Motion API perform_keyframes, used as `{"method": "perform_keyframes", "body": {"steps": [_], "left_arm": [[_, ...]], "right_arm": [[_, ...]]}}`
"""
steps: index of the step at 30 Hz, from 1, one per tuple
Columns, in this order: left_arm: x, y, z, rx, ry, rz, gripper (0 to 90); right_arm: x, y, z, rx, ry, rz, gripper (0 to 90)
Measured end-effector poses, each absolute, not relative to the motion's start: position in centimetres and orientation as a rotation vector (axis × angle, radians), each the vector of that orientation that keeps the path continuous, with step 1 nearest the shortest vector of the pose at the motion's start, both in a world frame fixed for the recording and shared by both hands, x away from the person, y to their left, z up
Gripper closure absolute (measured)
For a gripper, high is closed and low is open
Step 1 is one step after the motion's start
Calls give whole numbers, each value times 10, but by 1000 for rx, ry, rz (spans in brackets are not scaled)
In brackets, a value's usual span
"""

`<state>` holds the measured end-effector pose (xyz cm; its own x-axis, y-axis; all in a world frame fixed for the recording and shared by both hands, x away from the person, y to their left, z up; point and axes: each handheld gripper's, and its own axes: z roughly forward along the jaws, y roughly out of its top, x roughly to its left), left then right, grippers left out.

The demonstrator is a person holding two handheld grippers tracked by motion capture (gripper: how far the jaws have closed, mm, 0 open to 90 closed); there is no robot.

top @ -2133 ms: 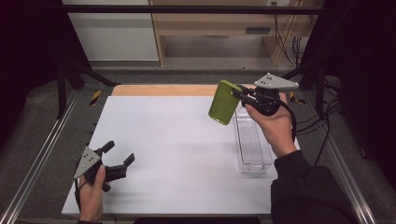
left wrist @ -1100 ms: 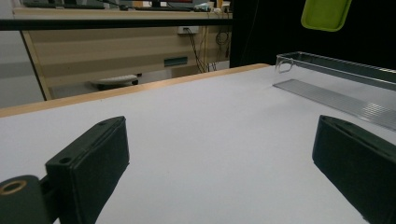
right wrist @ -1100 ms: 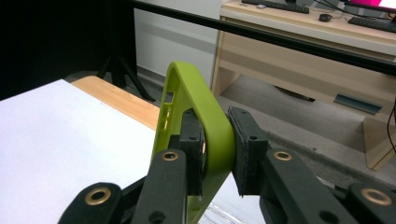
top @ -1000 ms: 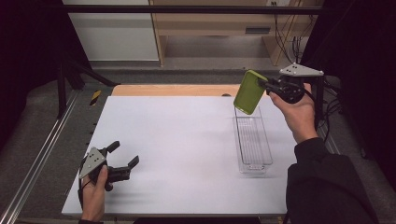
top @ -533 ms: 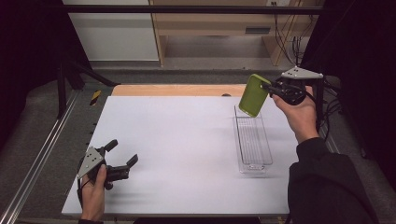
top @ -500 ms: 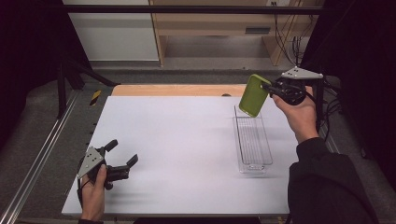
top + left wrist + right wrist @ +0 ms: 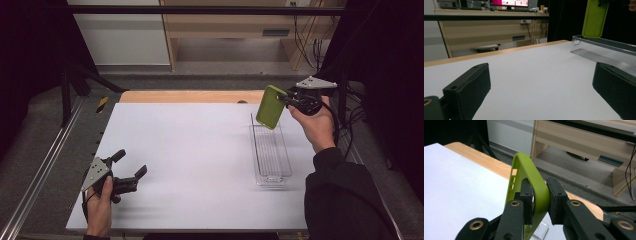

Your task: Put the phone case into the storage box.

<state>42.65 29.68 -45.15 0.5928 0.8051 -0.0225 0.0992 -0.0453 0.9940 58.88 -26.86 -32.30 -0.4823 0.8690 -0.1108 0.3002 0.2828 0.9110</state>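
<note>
We see the right gripper [image 7: 291, 102] clamping a green phone case [image 7: 271, 107] above the clear tray [image 7: 270, 150], while the left gripper [image 7: 131, 173], well left of the tray, gapes empty.

The table [image 7: 200, 150] has a white top with a strip of light wood [image 7: 190, 96] along its far edge. A metal rail [image 7: 45, 165] runs down its left side, over grey floor [image 7: 220, 81]. Behind the table stands a wooden desk [image 7: 235, 25] — pale brown, with a small grey handle [image 7: 275, 33] on the front. Next to it is a white cabinet [image 7: 120, 35]. Black cables [image 7: 307, 40] hang down at the right. Dark curtains [image 7: 390, 75] close in both sides. In the left gripper view, a screen [image 7: 509, 3] glows pink on top of the desk — the room is dim around it.
</note>
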Motion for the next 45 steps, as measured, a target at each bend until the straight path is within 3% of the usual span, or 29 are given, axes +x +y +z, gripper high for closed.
{"method": "perform_keyframes", "body": {"steps": [45], "left_arm": [[428,297,-453,1539,791,667,13]], "right_arm": [[624,-253,-380,1048,2025,1102,759]]}}
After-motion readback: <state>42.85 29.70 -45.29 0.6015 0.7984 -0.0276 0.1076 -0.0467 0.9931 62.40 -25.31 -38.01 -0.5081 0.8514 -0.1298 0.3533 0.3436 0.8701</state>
